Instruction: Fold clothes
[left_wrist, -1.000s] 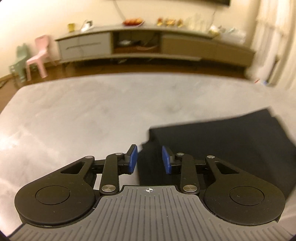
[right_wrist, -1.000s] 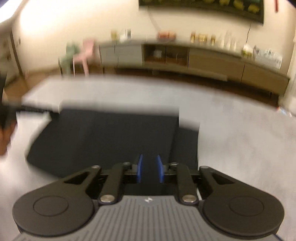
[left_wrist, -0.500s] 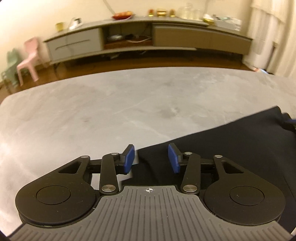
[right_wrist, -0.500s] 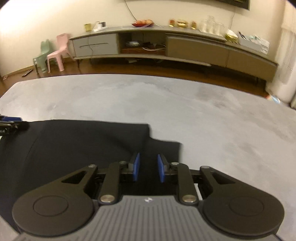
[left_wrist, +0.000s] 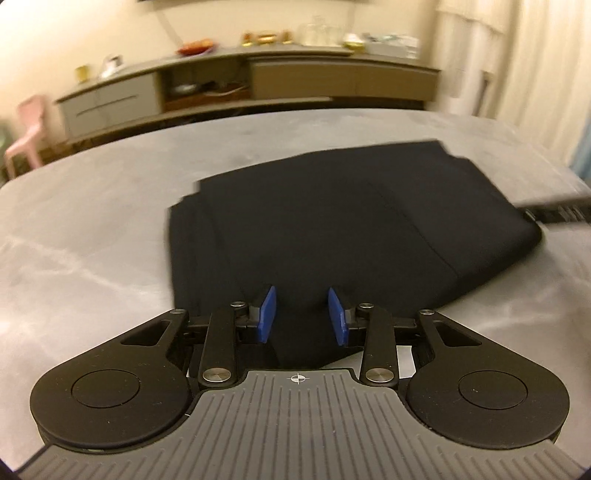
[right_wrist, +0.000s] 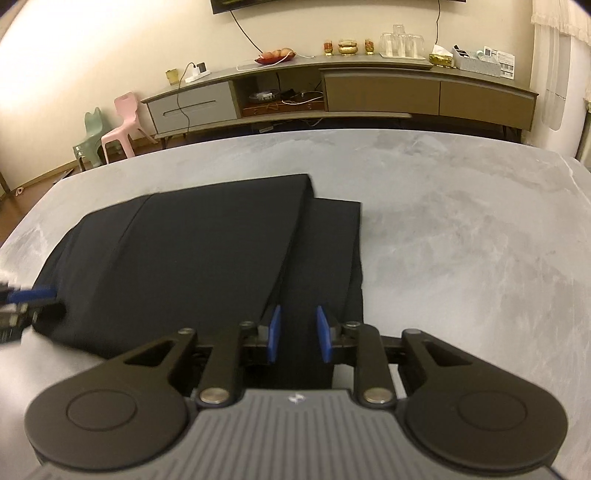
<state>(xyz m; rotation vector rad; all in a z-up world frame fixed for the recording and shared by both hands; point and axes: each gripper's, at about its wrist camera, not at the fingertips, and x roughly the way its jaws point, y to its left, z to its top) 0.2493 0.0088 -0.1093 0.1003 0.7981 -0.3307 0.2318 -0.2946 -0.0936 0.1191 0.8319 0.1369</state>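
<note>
Lying flat, folded black garment (right_wrist: 207, 254), long axis left-right, both tools parted, empty

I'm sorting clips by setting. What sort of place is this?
Likely a home living room: a long low media cabinet against the wall, small plastic children's chairs, and a dark garment on a grey table.

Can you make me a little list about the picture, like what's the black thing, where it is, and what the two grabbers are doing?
clothing: black garment, folded in layers
lies on: grey table, flat
left hand-held gripper: open, blue pads either side of the garment's near edge
right hand-held gripper: open, over the garment's near edge
behind the table: long TV cabinet, pink chair, green chair
</note>
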